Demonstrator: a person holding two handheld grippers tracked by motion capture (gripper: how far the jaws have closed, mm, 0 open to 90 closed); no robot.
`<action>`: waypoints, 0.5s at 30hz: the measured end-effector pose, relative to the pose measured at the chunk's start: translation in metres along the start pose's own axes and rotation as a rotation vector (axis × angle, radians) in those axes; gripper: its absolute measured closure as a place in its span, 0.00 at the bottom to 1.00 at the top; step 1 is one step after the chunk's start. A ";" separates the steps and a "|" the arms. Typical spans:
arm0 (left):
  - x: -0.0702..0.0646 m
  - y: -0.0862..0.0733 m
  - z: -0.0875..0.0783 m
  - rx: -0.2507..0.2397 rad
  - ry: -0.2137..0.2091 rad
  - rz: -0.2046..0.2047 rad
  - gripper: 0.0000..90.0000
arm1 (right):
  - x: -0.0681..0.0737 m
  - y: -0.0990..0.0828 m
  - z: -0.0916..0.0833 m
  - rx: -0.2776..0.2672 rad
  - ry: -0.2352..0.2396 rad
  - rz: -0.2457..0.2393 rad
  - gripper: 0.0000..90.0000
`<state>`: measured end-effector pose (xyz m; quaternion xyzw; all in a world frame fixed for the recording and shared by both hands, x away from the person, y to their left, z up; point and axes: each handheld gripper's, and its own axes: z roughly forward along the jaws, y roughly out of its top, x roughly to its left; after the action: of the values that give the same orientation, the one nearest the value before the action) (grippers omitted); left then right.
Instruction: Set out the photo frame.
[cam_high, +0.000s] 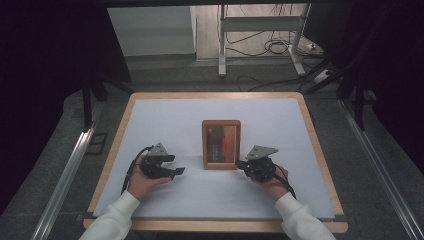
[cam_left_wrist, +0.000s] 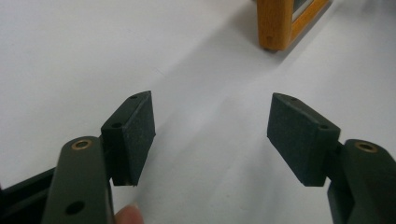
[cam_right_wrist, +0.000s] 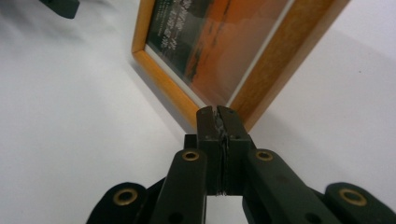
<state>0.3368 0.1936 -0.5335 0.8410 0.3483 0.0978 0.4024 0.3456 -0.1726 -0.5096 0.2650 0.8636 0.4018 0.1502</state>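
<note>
Picture frame (cam_high: 221, 144), wooden, lies mid-surface (cam_high: 165, 115); its orange print's writing is too blurred to read. My right tool (cam_right_wrist: 217, 111) is clenched at its corner, my left tool (cam_left_wrist: 210, 135) spread wide, empty.

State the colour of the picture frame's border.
The picture frame has a light orange-brown wooden border; the right gripper view shows it best.

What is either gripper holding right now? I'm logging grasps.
Nothing: the left gripper is open over the table, and the right gripper is shut empty at the picture frame's corner.
</note>
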 end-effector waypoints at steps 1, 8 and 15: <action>0.000 0.000 0.000 0.000 0.000 0.000 0.35 | 0.000 0.000 -0.001 -0.001 -0.003 0.003 0.99; -0.003 -0.001 -0.002 -0.001 -0.001 0.004 0.35 | -0.002 -0.004 -0.018 -0.018 -0.011 0.014 0.83; -0.006 -0.002 -0.003 -0.003 0.001 0.015 0.35 | -0.018 -0.018 -0.045 -0.084 -0.074 0.105 0.43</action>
<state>0.3303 0.1926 -0.5319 0.8429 0.3422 0.1018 0.4026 0.3329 -0.2205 -0.4947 0.3180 0.8248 0.4349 0.1715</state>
